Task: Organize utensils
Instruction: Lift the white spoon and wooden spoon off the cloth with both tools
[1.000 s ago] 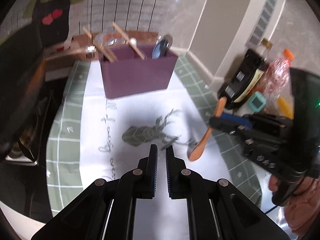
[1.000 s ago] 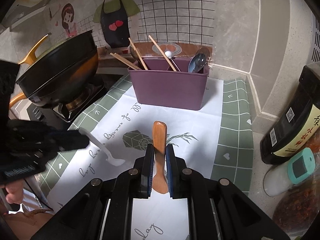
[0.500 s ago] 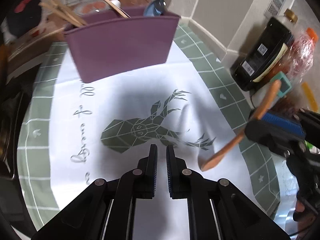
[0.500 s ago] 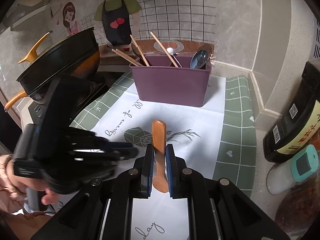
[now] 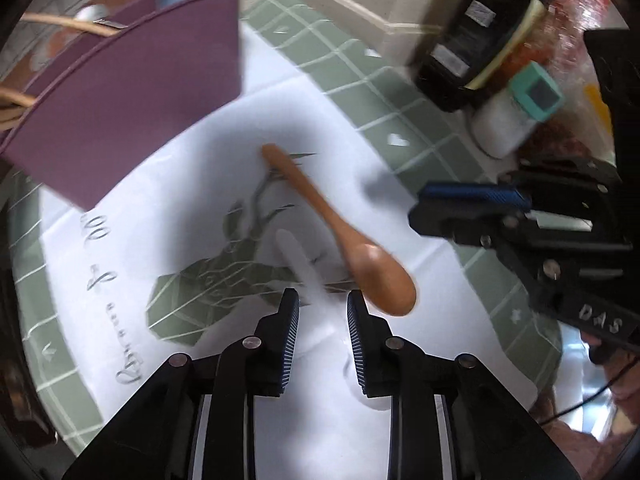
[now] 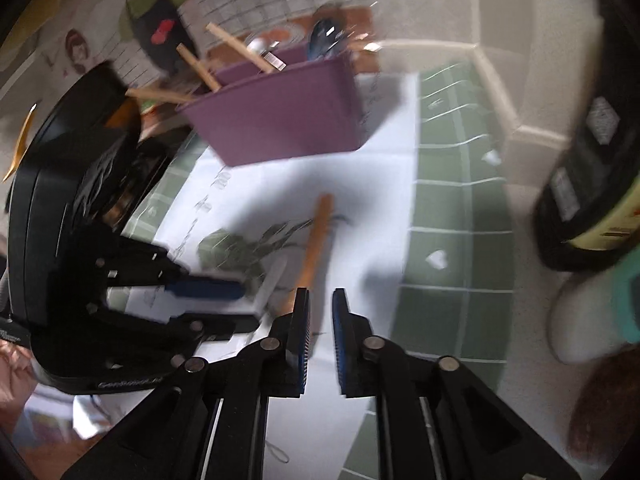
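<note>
A wooden spoon (image 5: 340, 232) lies loose on the white mat, its bowl by my left gripper's right finger; it also shows in the right wrist view (image 6: 316, 240). A white spoon (image 5: 300, 268) lies on the mat, its handle running between the open fingers of my left gripper (image 5: 323, 312). My right gripper (image 6: 320, 312) is open and empty, just right of the wooden spoon's handle. It shows in the left wrist view (image 5: 472, 200) too. The purple utensil box (image 5: 128, 120) holds chopsticks and spoons at the back.
A dark sauce bottle (image 5: 476, 36) and a white jar with a teal lid (image 5: 516, 116) stand at the right on the green checked mat (image 6: 452, 216). A black pan (image 6: 60, 160) sits at the left.
My right gripper has opened and let the wooden spoon drop onto the mat. My left gripper has opened and moved down over the white spoon. Both views are blurred by motion.
</note>
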Tool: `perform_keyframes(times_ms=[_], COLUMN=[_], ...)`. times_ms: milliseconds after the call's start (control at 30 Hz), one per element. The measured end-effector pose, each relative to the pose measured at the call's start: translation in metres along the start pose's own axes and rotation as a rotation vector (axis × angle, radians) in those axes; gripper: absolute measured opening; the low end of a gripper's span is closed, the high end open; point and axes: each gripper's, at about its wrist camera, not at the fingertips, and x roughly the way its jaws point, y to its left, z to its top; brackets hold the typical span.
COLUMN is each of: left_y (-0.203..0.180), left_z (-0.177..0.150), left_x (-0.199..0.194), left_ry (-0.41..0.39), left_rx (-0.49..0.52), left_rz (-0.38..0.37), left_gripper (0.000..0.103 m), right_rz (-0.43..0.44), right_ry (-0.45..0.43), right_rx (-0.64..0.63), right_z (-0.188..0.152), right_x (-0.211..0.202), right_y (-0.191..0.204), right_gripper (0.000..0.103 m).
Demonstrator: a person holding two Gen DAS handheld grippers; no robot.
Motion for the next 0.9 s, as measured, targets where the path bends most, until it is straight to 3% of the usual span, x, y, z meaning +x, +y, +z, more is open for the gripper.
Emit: perform_keyframes(times_ms=[67,100,233,367,433,533,767,900], left_y=[0.006,0.014,0.031,0.039,0.039,0.039,0.02,0.014], left_z=[-0.006,-0.01,-0.028,-0.044,-0.051,-0.054,-0.032,-0.01], left_x=[-0.005,-0.009,-0.019,-0.026,-0.027,-0.027,-0.018,-0.005], left_ry=[-0.018,-0.026,-0.061,-0.087,-0.087,-0.079,-0.045,-0.006], left_rx=[-0.074,-0.106,-0.246,-0.316,-0.332,-0.341,-0.279,-0.256], left_rz=[0.041,0.056,0.13,0.148,0.14,0.117,-0.005,-0.037], left_gripper=[0.027,0.028,0.052,0.053,0.053,0.053,0.053,0.053], right_rz=[-0.006,-0.035,-0.122,-0.205,-0.22,-0.238,-0.219,-0.212], right_ry=[0.0,-0.008,0.004,0.034,0.043,0.045,0.019,-0.006], right_rx=[-0.026,-0.043,-0.049,-0.028,-0.039,-0.091,-0.068,-0.032], right_z=[0.001,0.004,0.017,0.026,0.028,0.028,0.012,0.004], right_x=[0.007,0.012,0.039,0.062,0.069,0.07,0.043,0.024], right_y=[0.007,0.012,0.021,0.023,0.022,0.026,0.008,-0.003], right_gripper=[0.027,0.029,0.029,0.027,0.025,0.009,0.009,0.009])
